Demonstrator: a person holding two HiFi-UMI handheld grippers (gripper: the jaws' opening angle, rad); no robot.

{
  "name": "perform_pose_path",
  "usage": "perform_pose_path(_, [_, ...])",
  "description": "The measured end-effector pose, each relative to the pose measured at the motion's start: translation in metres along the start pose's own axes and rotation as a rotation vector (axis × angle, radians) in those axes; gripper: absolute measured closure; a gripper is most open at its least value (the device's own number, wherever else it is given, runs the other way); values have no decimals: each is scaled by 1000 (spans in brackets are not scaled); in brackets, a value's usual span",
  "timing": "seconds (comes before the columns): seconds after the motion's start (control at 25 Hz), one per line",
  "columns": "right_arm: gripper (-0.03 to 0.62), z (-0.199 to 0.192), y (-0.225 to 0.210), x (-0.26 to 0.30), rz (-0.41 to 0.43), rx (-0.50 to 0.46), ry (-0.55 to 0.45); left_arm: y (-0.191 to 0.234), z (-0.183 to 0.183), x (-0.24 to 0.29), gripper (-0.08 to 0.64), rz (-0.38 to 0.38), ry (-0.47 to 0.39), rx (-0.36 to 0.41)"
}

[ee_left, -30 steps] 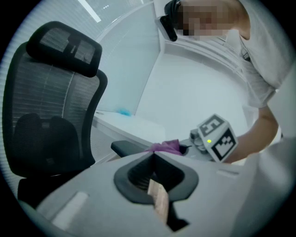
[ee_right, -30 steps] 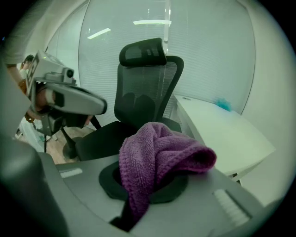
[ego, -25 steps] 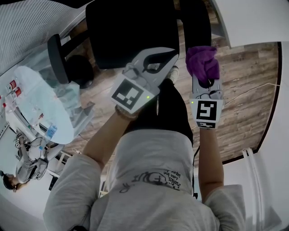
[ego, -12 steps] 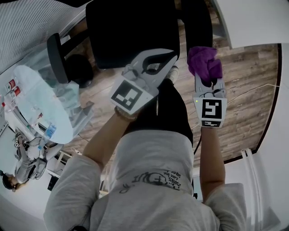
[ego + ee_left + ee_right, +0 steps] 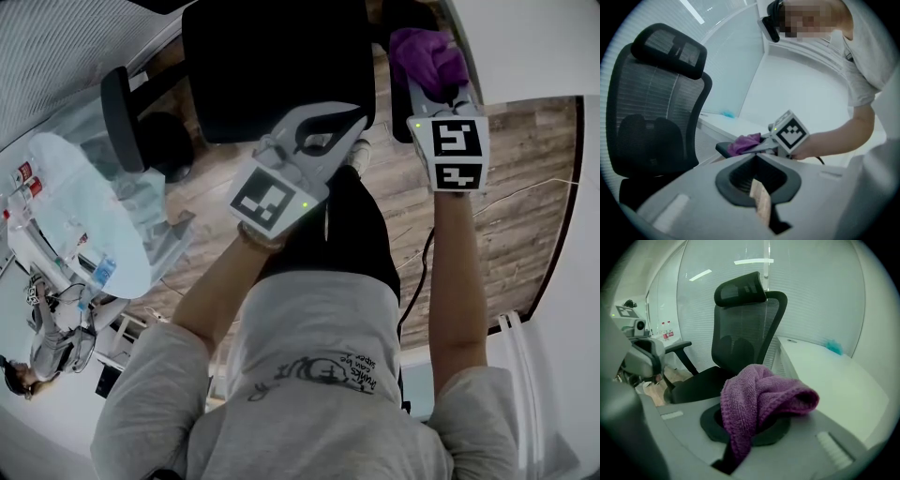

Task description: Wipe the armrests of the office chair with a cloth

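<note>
we see the right gripper clenched on the purple cloth, with the cloth bunched up and spilling out over the jaws in the right gripper view. in the head view this gripper is reached forward at the top right, with the cloth over the far end of the chair's right armrest. in the left gripper view the cloth sits on top of that dark armrest pad, apparently touching it. the left gripper has its jaws closed together with nothing between them. it hovers in front of the black seat near the person's middle, well apart from the cloth. the office chair faces the person, mesh back and headrest upright. its other armrest is off to the left with nothing on it. a white desk runs just beside the right armrest. a round glass table stands left of the chair on the wood floor.
</note>
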State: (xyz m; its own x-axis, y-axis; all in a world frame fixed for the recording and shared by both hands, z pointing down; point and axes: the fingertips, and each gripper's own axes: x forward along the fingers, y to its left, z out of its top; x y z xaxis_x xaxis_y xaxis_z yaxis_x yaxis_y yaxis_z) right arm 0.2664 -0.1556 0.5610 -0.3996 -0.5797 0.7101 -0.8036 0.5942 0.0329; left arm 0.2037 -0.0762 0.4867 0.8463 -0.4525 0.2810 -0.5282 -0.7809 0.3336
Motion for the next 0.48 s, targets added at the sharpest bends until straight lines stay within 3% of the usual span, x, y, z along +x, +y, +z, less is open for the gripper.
perform_pose_path(0.48, [560, 41, -33, 46, -4, -31, -6, 6, 5, -8, 560, 12, -11, 4])
